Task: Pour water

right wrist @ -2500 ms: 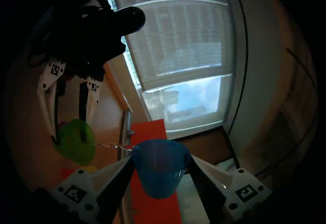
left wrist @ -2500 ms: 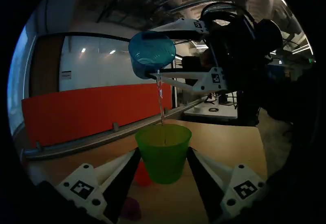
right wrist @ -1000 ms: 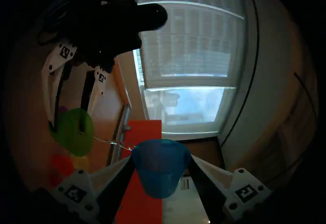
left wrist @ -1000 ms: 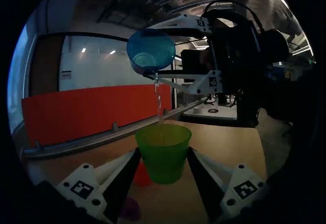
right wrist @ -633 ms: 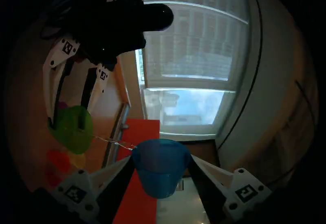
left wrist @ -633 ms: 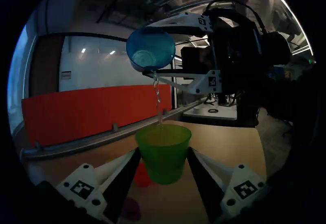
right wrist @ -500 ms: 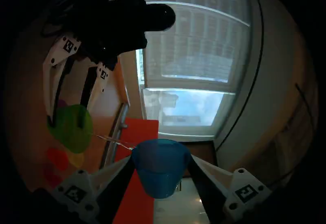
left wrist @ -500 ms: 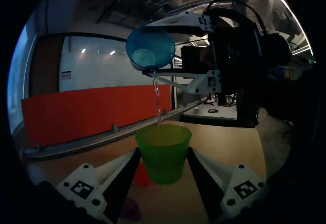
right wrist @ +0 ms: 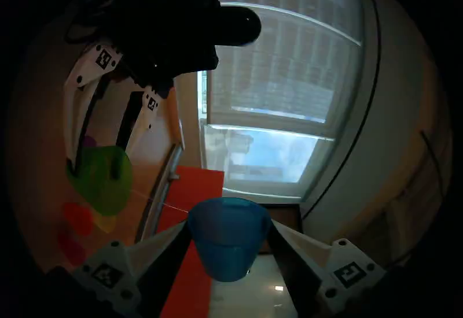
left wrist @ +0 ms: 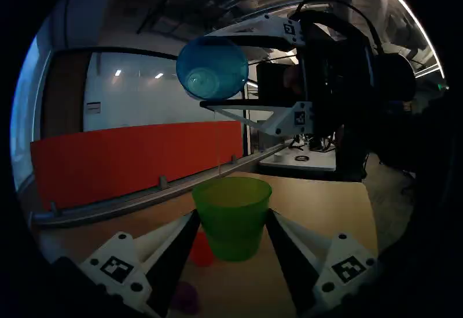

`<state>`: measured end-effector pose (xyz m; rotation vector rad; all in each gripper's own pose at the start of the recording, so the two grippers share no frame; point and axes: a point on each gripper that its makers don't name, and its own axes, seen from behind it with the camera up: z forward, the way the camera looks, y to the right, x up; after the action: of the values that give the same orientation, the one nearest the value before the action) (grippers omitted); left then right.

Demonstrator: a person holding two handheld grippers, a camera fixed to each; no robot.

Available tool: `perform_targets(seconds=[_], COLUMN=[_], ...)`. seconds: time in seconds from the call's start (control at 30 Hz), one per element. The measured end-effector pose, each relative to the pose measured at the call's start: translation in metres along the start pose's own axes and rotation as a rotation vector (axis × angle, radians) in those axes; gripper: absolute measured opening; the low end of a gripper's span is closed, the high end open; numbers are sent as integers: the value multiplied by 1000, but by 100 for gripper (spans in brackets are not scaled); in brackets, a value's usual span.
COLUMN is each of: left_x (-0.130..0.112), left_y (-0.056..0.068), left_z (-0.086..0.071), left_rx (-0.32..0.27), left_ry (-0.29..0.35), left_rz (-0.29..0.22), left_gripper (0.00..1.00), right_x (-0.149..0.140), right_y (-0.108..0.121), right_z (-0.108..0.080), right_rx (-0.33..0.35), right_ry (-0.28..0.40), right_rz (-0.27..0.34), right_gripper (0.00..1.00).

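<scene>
Tipped further than before, the blue cup [left wrist: 212, 68], clamped in the right gripper [right wrist: 228, 226], sheds only a thread of water [right wrist: 162, 202] into the green cup [left wrist: 232, 217] held by the left gripper [left wrist: 231, 225] over the tabletop [left wrist: 324, 202]; keep both steady until dripping stops.

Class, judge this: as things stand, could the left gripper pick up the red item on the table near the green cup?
Probably not yet. The left gripper is shut on the green cup, so it is occupied, though the red item sits close by.
</scene>
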<state>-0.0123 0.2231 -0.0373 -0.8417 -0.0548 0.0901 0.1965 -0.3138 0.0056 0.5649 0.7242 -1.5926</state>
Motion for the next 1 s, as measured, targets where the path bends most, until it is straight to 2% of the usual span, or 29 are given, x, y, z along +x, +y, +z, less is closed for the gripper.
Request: perform_targets(seconds=[0.3,0.57,0.8,1.0], left_x=[2,4,5,6], left_y=[-1,0,0,1], left_z=[-1,-2,-3,-5], left_rx=[3,4,6,9], left_ry=[5,6,7,7], left_rz=[-2,1,1,3], left_gripper=[81,81,81,81], right_x=[0,3,-1,-4], right_y=[1,0,-2,-3], right_z=[-1,-4,-8,-10], right_rx=[-2,-4,-7,-15], right_ry=[-1,9,14,25], right_rz=[-3,73,221,416], right_gripper=[90,90,90,90])
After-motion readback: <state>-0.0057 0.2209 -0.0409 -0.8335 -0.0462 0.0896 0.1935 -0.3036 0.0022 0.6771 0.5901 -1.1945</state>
